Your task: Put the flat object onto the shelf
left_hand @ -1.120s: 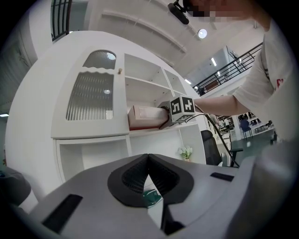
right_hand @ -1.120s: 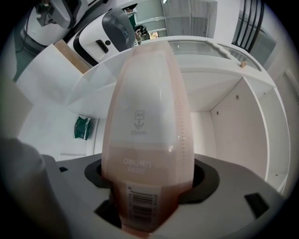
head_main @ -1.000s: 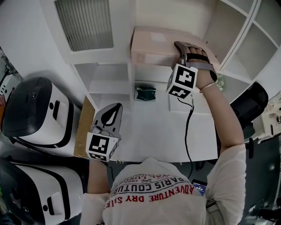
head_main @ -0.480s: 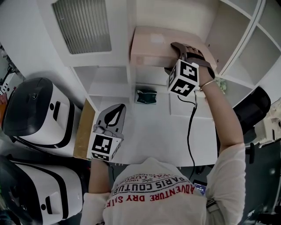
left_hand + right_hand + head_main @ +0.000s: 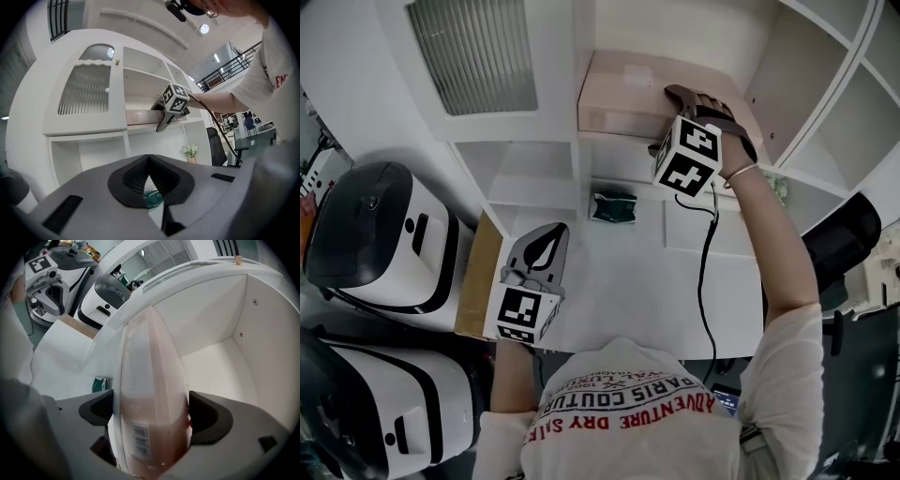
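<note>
Head view, box: a flat pale box point(image 5: 623, 94) is at the top compartment of the white shelf point(image 5: 525, 141), with its far part inside.
Head view, right gripper: the right gripper point(image 5: 677, 96) is raised to this compartment and holds the right end of the box.
Head view, left gripper: the left gripper point(image 5: 546, 236) is low over the white table point(image 5: 619, 281), well apart from the box.
Head view, packet: a green packet point(image 5: 613, 204) lies on the table near the shelf, between both grippers.
Left gripper view, jaws: the left gripper point(image 5: 149, 164) has its tips touching, with nothing between them; the packet point(image 5: 152, 199) shows below, behind the jaws.
Left gripper view, box: the box point(image 5: 140, 117) is seen as a thin strip along a shelf board, and the right gripper point(image 5: 171, 105) is at its end.
Right gripper view, jaws: the right gripper point(image 5: 150, 413) has one pad on each broad face of the box point(image 5: 150, 362), pressed against it.
Right gripper view, box: the long box points into the compartment, and a barcode label point(image 5: 139, 440) is near the held end.
Right gripper view, contact: I cannot tell if the box touches the board.
</note>
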`<action>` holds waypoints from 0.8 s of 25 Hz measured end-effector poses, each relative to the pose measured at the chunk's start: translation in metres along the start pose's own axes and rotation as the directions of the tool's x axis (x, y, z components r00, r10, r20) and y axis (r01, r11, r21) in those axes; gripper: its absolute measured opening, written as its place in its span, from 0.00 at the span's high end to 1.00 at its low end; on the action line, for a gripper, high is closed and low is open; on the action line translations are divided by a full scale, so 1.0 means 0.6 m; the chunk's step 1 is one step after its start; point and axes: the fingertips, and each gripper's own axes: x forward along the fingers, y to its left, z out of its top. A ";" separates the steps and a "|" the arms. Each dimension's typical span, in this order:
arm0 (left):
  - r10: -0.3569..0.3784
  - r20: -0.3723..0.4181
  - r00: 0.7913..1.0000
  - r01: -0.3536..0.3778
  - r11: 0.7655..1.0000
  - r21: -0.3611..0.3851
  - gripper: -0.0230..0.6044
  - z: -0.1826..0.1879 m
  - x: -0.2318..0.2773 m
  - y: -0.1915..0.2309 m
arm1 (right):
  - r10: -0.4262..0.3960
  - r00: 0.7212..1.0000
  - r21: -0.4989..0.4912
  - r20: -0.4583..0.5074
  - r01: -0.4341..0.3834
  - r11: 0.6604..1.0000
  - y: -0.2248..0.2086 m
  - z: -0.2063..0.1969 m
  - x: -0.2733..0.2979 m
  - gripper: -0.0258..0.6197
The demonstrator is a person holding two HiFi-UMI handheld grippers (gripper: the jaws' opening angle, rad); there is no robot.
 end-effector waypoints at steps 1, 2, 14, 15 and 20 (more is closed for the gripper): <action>0.000 0.000 1.000 0.000 1.000 0.000 0.94 0.000 0.000 -0.001 | -0.003 1.000 -0.001 -0.003 0.003 1.000 0.000 0.000 -0.001 0.24; -0.001 0.001 1.000 0.001 1.000 0.000 0.94 0.000 0.001 -0.002 | -0.010 1.000 -0.004 -0.002 0.010 1.000 0.000 0.000 -0.002 0.24; -0.026 0.025 0.999 0.026 1.000 0.002 0.94 0.016 -0.022 -0.018 | -0.141 0.984 -0.001 0.105 0.142 0.990 0.002 0.028 -0.075 0.24; -0.029 0.029 0.999 0.029 1.000 0.002 0.94 0.018 -0.028 -0.021 | -0.148 0.983 0.001 0.106 0.149 0.989 0.007 0.028 -0.088 0.24; -0.049 0.033 0.998 0.049 0.999 0.000 0.94 0.017 -0.061 -0.038 | -0.214 0.969 0.122 0.122 0.199 0.972 0.032 0.016 -0.152 0.51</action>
